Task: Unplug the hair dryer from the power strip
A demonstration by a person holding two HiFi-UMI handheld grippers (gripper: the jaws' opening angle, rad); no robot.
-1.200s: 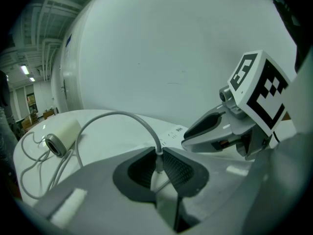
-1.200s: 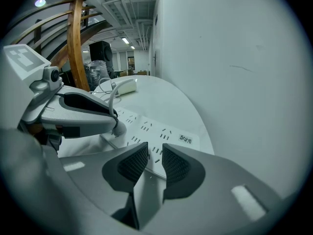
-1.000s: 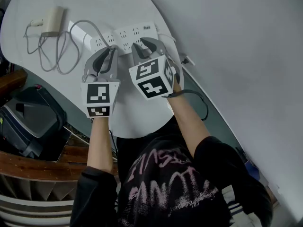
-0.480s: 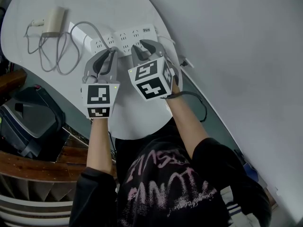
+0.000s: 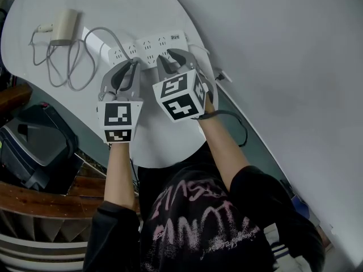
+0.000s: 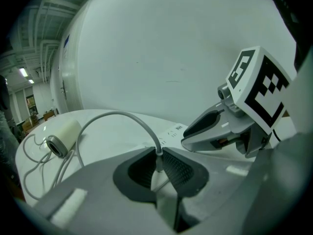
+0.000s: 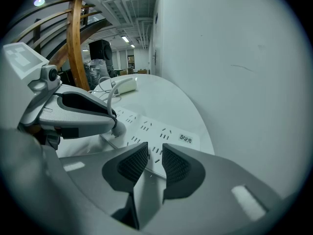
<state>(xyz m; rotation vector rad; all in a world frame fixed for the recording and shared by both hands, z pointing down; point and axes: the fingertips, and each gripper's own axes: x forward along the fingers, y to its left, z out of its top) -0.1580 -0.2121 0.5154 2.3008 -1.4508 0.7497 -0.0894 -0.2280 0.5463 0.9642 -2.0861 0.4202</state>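
Observation:
A white power strip (image 5: 148, 43) lies on the round white table (image 5: 164, 135) next to the wall. My left gripper (image 5: 131, 63) is shut on the grey cord's plug (image 6: 156, 169), which sits in a socket near the strip's left end. From there the cord (image 6: 117, 115) arcs over to the cream hair dryer (image 5: 63, 24), lying at the table's far left. My right gripper (image 5: 173, 54) hovers right beside it over the strip's middle (image 7: 156, 131), its pads a narrow gap apart with nothing between them. Whether its tips touch the strip is hidden.
The cord lies in loose loops (image 5: 71, 67) left of the strip. A white wall (image 5: 272, 67) runs close along the table's right side. A black case (image 5: 34, 146) and wooden rails (image 5: 51, 197) sit below the table's left edge. A black cable (image 5: 238, 123) hangs at the right.
Both grippers stay at the power strip. The right gripper's cube has shifted slightly toward me; the plug and cord look unmoved.

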